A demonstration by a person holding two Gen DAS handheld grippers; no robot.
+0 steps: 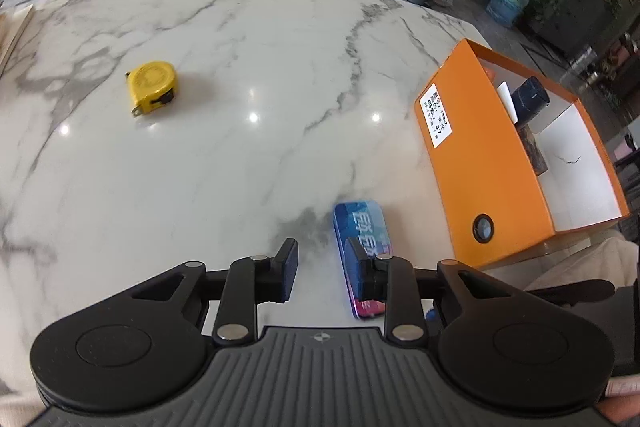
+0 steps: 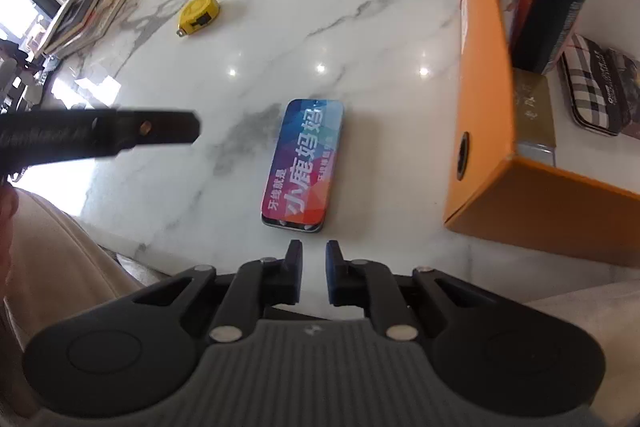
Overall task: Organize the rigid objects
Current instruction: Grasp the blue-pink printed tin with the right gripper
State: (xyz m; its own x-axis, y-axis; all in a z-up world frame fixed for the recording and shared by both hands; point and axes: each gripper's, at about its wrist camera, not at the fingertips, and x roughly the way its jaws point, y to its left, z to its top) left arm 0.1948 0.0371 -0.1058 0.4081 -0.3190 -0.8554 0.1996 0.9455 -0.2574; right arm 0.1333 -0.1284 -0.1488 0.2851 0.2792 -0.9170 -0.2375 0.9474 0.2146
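yellow tape measure (image 1: 153, 87), blue tin (image 1: 362, 247), orange box (image 1: 488, 167), marble table (image 1: 240, 155)

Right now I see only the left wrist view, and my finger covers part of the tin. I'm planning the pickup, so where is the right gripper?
Observer: The right gripper is shut and empty, just short of the colourful tin's near end.
Operator: Anything in the box that I can't see?
Observer: Yes, a plaid case lies flat inside the orange box.
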